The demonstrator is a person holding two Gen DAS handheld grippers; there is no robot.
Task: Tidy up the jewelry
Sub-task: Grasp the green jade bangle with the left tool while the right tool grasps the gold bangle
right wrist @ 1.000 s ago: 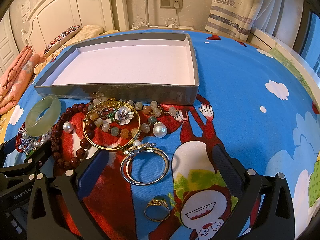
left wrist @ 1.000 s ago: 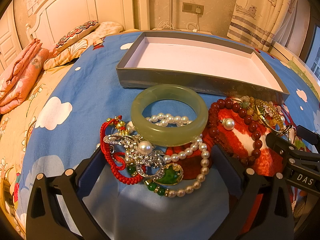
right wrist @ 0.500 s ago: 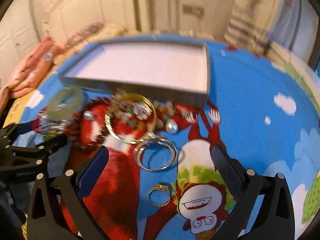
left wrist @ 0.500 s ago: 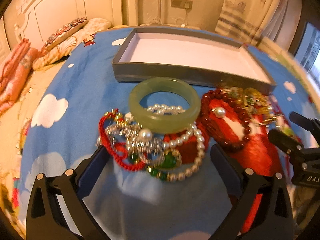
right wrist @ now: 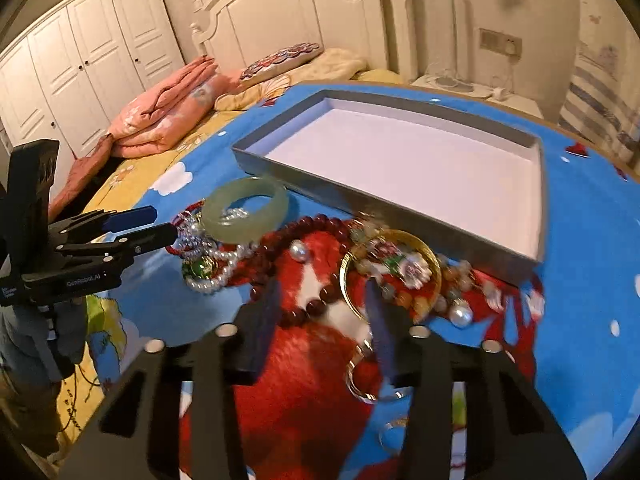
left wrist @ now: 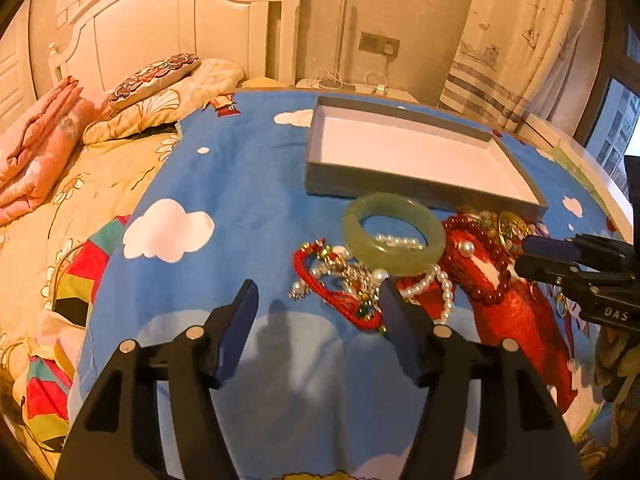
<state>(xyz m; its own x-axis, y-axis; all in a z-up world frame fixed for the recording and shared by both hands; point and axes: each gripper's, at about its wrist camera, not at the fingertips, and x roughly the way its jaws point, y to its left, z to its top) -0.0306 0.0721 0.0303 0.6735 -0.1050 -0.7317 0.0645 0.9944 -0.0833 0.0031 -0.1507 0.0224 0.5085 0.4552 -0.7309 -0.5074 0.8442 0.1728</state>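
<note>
A pile of jewelry lies on the blue cartoon bedspread in front of an empty grey box [left wrist: 420, 188] [right wrist: 536, 184]. A pale green jade bangle [left wrist: 394, 232] [right wrist: 244, 216] rests on a pearl strand [left wrist: 436, 284] and a red cord bracelet [left wrist: 332, 292]. Dark red beads [right wrist: 304, 228] and a gold bangle [right wrist: 390, 268] lie to the right. My left gripper [left wrist: 316, 304] is open and empty, just left of the pile. My right gripper [right wrist: 320, 308] is open and empty above the red beads; it also shows in the left wrist view [left wrist: 560, 260].
Silver hoops [right wrist: 360, 376] lie under the right gripper. Folded pink blankets [right wrist: 168, 112] and a pillow [left wrist: 156, 80] lie at the bed's head. A wardrobe [right wrist: 80, 56] stands at the far left. The curtain [left wrist: 520, 40] hangs behind the box.
Both grippers have pulled back and up from the pile and swung left. Their jaws have narrowed but stay open. The jewelry has not moved.
</note>
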